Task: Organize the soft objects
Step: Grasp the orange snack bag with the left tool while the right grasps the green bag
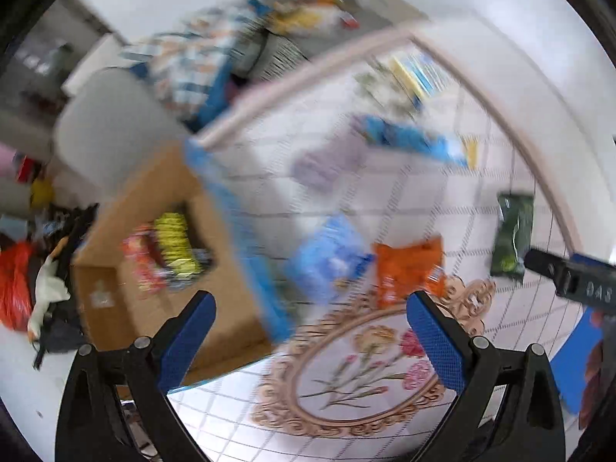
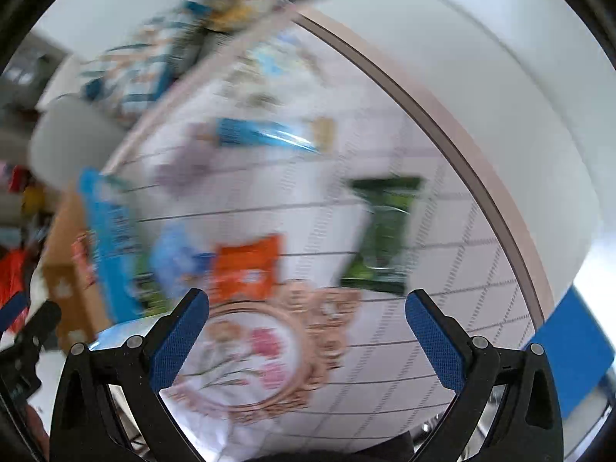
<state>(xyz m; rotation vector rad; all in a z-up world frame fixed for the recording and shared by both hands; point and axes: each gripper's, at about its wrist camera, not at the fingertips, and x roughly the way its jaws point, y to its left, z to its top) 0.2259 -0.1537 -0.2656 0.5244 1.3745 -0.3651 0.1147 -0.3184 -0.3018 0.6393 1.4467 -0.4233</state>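
Note:
Both views are motion-blurred. Soft snack packets lie on a white grid-patterned tablecloth (image 1: 385,200): an orange packet (image 1: 408,269) (image 2: 246,265), a green packet (image 1: 514,235) (image 2: 381,235), a light blue packet (image 1: 331,258) (image 2: 177,258), a long blue packet (image 1: 412,140) (image 2: 261,134) and a pale purple one (image 1: 327,161) (image 2: 184,169). My left gripper (image 1: 312,304) is open and empty, above the table's near part. My right gripper (image 2: 308,304) is open and empty, short of the orange and green packets. Its black body also shows in the left wrist view (image 1: 569,277).
A cardboard box (image 1: 154,254) holding colourful packets stands on the floor left of the table. A grey chair back (image 1: 111,127) and a pile of bags (image 1: 200,61) lie beyond. Clutter (image 1: 23,285) sits on the floor at far left. A floral oval print (image 1: 365,369) marks the cloth.

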